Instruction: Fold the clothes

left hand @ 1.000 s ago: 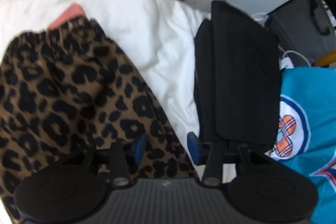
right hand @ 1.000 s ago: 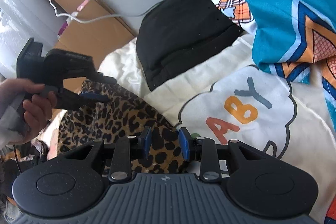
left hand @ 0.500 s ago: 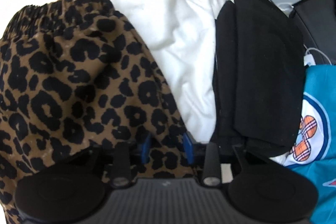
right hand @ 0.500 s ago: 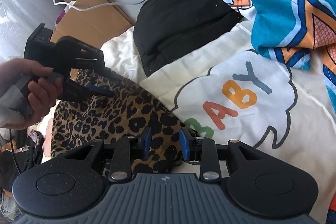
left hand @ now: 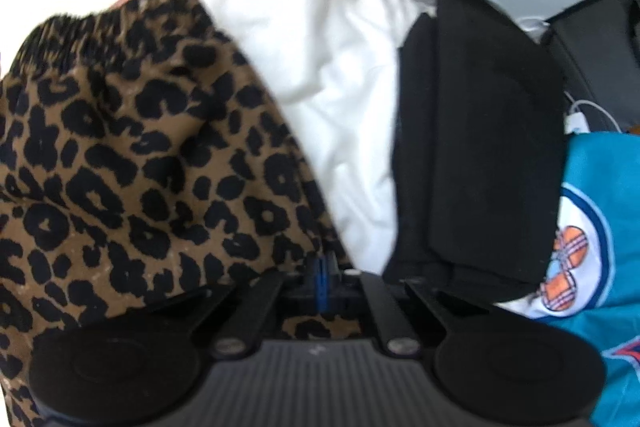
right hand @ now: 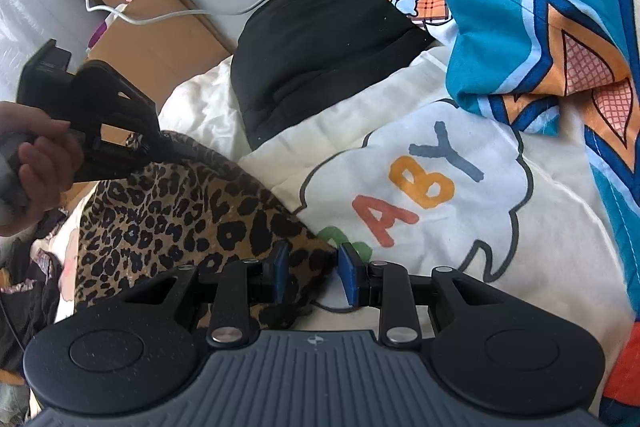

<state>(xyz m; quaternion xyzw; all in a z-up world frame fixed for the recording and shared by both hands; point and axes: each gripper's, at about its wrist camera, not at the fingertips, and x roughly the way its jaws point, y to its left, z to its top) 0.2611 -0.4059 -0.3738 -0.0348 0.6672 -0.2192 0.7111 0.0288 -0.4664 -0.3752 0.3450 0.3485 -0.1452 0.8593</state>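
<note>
The leopard-print garment fills the left of the left wrist view, its gathered waistband at the far edge, lying on a white quilt. The left gripper has its blue pads pressed together on the cloth's near right edge. A folded black garment lies to the right, beside a teal printed cover. This view hides the right gripper entirely.

The right wrist view shows what that one cannot: the left gripper, held in a hand, pinching the garment's far edge. The right gripper has its jaws spread around the near corner, not yet closed. If that corner slips out before they close, the fold would likely go crooked or bunch; a thin pinch on the left could also let go.
</note>
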